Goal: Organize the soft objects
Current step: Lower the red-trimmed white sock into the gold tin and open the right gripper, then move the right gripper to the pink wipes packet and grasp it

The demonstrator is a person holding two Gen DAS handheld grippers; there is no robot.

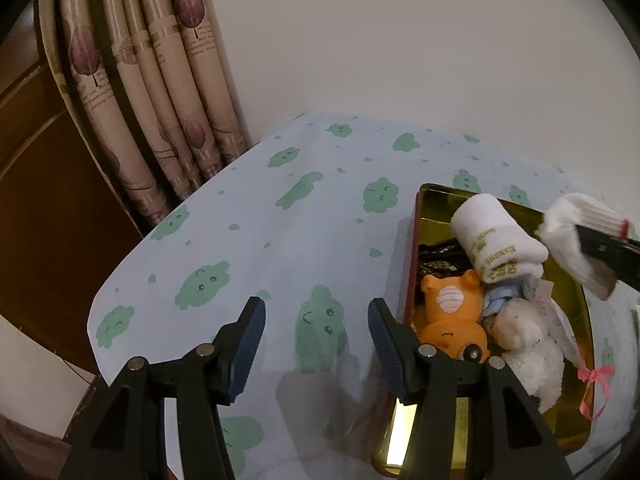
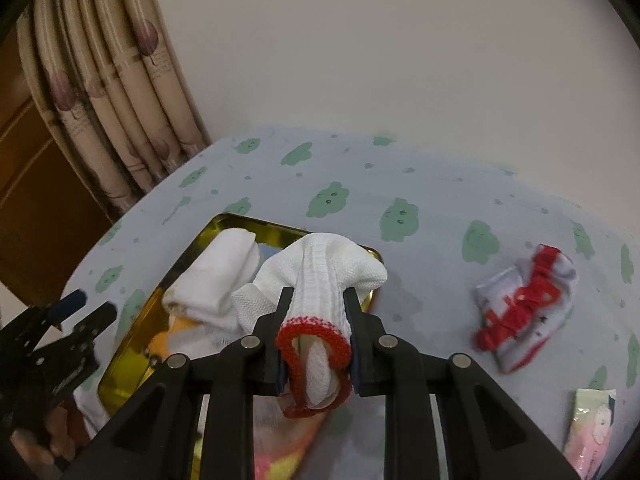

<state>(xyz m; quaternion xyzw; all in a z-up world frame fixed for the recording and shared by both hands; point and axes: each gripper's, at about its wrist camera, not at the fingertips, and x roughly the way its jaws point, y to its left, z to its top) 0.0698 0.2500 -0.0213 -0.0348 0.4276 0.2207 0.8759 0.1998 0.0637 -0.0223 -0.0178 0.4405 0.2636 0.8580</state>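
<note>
My right gripper (image 2: 316, 300) is shut on a white sock with a red cuff (image 2: 320, 276), held above the far right corner of a gold tin box (image 2: 132, 312). The same sock (image 1: 568, 232) shows at the right edge of the left wrist view. The gold tin box (image 1: 436, 204) holds a rolled white sock (image 1: 496, 236), an orange plush toy (image 1: 452, 316), a white plush toy (image 1: 528, 344) and a dark item. My left gripper (image 1: 316, 312) stands open over the tablecloth, its right finger at the box's left wall. It also appears as the left gripper (image 2: 80, 304) at the lower left.
A red-and-white sock (image 2: 528, 304) lies on the cloud-print tablecloth (image 2: 420, 184) to the right. A pink packet (image 2: 592, 424) sits at the lower right. A curtain (image 1: 160, 92) and a wooden panel stand behind the table's left edge. A pink ribbon (image 1: 596, 376) hangs over the box's right rim.
</note>
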